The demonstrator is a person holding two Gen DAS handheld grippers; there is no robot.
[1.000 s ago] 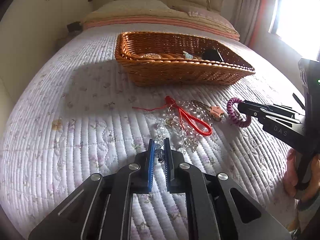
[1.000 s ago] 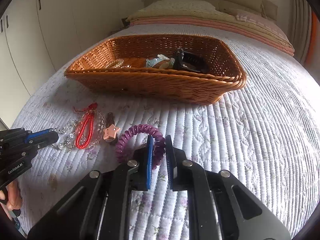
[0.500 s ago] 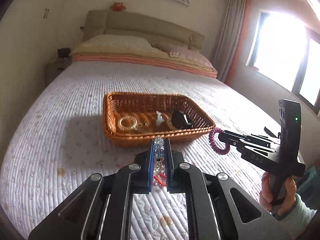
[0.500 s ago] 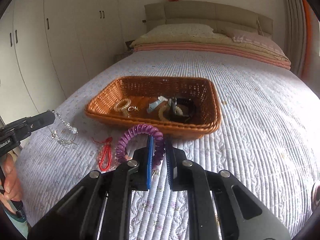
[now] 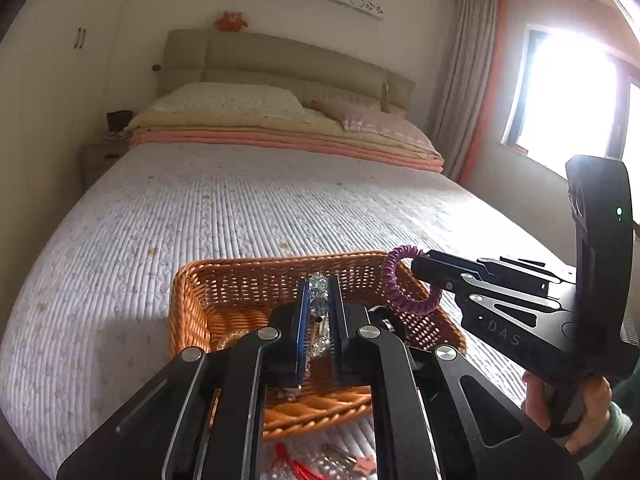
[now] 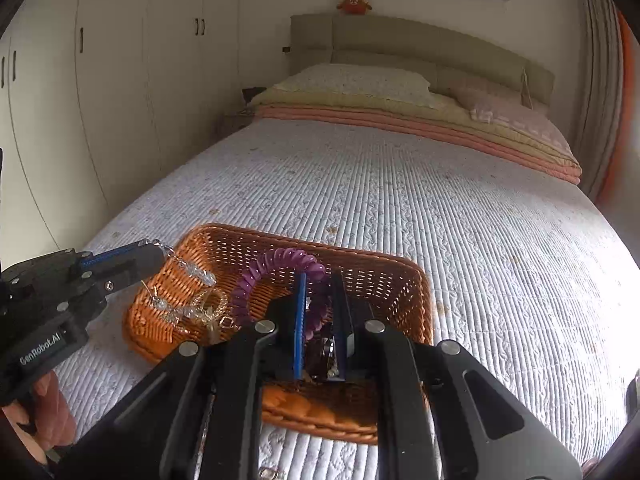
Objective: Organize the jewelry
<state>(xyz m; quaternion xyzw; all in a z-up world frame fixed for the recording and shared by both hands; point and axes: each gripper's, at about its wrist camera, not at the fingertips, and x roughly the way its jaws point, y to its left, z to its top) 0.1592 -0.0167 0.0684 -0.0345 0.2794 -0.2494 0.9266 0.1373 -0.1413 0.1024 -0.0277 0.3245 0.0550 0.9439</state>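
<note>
Gripping a clear bead string (image 5: 318, 294), the left tool (image 5: 319, 300) has its jaws nearly closed on the beads, which hang below the tips over the near left part of the basket (image 5: 200, 292). From the right wrist view the same string (image 6: 188, 280) dangles from the tool's tip down to the basket's left wall. Clamped just as tight, the right tool (image 6: 319, 304) holds a purple coil bracelet (image 6: 280, 268), whose loop arches up and to the left above the basket's middle; from the left wrist view the coil (image 5: 394, 284) hangs over the basket's right rim.

Both tool bodies hide most of the basket's floor. A gold piece (image 6: 212, 308) and a dark object between the right fingers lie inside, too covered to name. At the bottom edge of the left wrist view, a red cord (image 5: 296, 466) and a pink star charm (image 5: 362, 467) lie on the bed (image 5: 240, 208) near the basket, cut off by the frame. Hands show only partly: the right hand (image 5: 568, 408) at the lower right, the left hand (image 6: 52, 412) at the lower left.
</note>
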